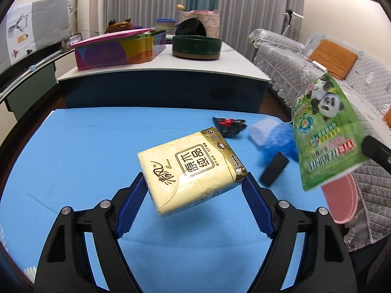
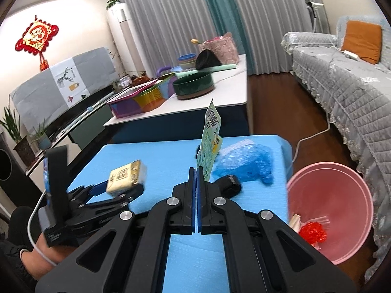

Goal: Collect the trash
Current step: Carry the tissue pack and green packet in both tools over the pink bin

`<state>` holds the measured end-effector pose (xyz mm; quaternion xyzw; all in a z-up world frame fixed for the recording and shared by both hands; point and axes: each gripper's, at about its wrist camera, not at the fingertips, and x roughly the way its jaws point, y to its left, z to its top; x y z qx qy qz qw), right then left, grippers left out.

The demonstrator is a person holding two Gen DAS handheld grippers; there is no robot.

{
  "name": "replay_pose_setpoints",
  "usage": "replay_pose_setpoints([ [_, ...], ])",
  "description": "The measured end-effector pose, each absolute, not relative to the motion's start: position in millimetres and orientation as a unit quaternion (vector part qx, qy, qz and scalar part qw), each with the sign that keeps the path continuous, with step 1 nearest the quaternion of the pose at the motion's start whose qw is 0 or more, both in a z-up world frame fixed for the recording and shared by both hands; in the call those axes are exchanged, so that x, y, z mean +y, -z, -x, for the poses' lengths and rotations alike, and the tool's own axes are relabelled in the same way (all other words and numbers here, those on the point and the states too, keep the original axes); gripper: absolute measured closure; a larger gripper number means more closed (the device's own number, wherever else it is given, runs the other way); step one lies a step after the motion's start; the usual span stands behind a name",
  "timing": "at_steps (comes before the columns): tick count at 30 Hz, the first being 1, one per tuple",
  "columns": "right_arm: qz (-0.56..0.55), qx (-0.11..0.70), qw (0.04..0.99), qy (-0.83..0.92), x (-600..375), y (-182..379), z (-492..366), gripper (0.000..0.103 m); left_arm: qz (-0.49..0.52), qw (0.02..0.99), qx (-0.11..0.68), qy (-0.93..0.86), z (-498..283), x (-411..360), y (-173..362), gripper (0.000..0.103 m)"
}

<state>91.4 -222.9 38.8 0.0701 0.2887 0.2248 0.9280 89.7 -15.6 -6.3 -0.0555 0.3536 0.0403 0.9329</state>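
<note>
Each hand-held gripper point(image 1: 194, 180) point(image 2: 196, 171) has black arms, bumpy blue pads point(image 1: 256, 204), and round silver screws point(image 2: 173, 201). A white cable point(image 2: 33, 224) hangs from the left one.

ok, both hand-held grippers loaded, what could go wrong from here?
1. The left hand-held gripper pinches the tissue pack only at its near corners, and the pack hangs tilted; it could slip out.
2. The right hand-held gripper holds the green wrapper by a thin edge; it may flop or pull free before the pink bin.
3. The blue plastic bag and black strap lie on the way to the bin and could get knocked off the blue table.
</note>
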Motion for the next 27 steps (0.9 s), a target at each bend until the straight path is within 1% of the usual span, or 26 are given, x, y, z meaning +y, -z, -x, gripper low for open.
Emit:
replay_pose_setpoints([
  [6, -0.09, 0.282, 0.938, -0.181, -262, -48, -93, 0.102, 0.043, 0.938, 0.344, -0.012, -79, -39, -2, 0.027],
  [16, -0.102, 0.262, 0.955, -0.098, -331, -66, -93, 0.102, 0.016, 0.941, 0.337, 0.038, -88, -85, -11, 0.027],
  [27, -0.118, 0.272, 0.954, -0.051, -380, -61, -102, 0.102, -0.002, 0.94, 0.325, 0.102, -114, -150, -18, 0.027],
])
